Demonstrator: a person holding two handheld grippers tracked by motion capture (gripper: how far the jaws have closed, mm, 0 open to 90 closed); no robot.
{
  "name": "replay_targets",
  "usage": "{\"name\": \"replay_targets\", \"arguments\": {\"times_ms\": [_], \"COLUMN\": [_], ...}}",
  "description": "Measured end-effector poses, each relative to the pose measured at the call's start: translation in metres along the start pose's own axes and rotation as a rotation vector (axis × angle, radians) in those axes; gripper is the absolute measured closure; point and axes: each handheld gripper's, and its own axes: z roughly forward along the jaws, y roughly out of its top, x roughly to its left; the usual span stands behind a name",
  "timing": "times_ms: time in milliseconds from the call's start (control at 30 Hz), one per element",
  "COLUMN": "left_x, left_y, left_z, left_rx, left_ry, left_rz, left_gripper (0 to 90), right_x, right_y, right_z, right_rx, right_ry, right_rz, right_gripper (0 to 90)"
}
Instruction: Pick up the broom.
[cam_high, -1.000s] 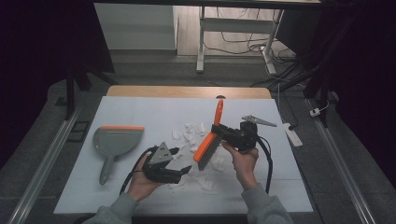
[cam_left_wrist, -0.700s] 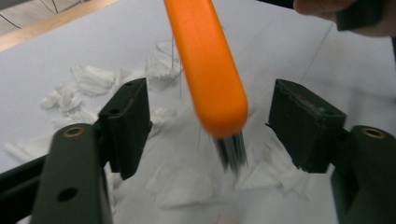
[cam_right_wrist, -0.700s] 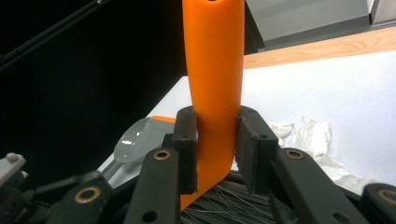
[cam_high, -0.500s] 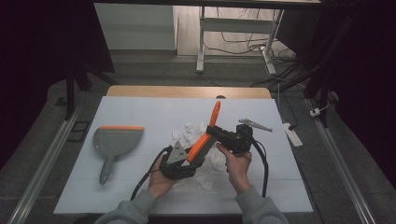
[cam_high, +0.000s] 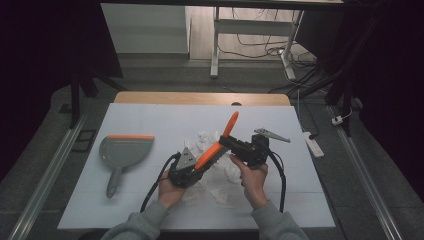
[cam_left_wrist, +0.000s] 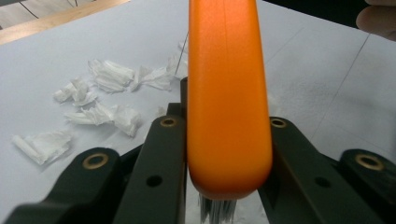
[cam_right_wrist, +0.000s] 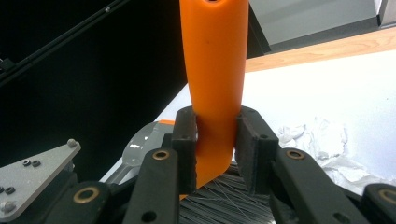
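- Dustpan (cam_high: 125, 152), grey with an orange edge, lies at centre left of the white table (cam_high: 150, 120), well apart from both hands.
- Left gripper (cam_high: 192, 170), just below frame centre, has just been closing; its jaws now pinch the orange brush (cam_high: 220, 142) at its head end.
- Paper scraps (cam_high: 205, 140) lie scattered beneath, mid-frame.
- Right gripper (cam_high: 227, 145), right of centre, clamps the brush's handle, which tilts toward the upper right.

grey dustpan (cam_high: 123, 151): table's left | power strip (cam_high: 313, 144): floor, right | desk frame (cam_high: 216, 45): behind
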Motion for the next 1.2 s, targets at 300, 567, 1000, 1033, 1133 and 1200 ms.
{"name": "replay_targets", "arguments": {"times_ms": [300,567,1000,1033,1133,1200], "left_x": [0.014,0.029,0.038,0.038,0.038,0.037], "left_y": [0.003,0.007,0.009,0.009,0.010,0.010], "left_z": [-0.011,-0.026,-0.044,-0.044,-0.044,-0.043], "left_rx": [0.012,0.039,0.162,0.171,0.197,0.207], "left_ry": [-0.010,-0.009,-0.054,-0.055,-0.062,-0.064], "left_rz": [0.000,0.000,0.066,0.070,0.079,0.085], "left_gripper": [79.6,79.8,79.7,79.7,79.7,79.7], "right_x": [0.004,0.006,0.015,0.015,0.027,0.031], "right_y": [0.003,0.006,0.015,0.015,0.017,0.018], "right_z": [0.001,-0.002,-0.019,-0.019,-0.023,-0.023], "right_rx": [0.043,0.088,0.311,0.311,0.351,0.359], "right_ry": [-0.015,0.014,-0.013,-0.013,-0.009,-0.006], "right_rz": [-0.085,-0.153,-0.518,-0.518,-0.618,-0.639], "right_gripper": [62.0,52.0,38.0,38.0,34.8,34.3]}}
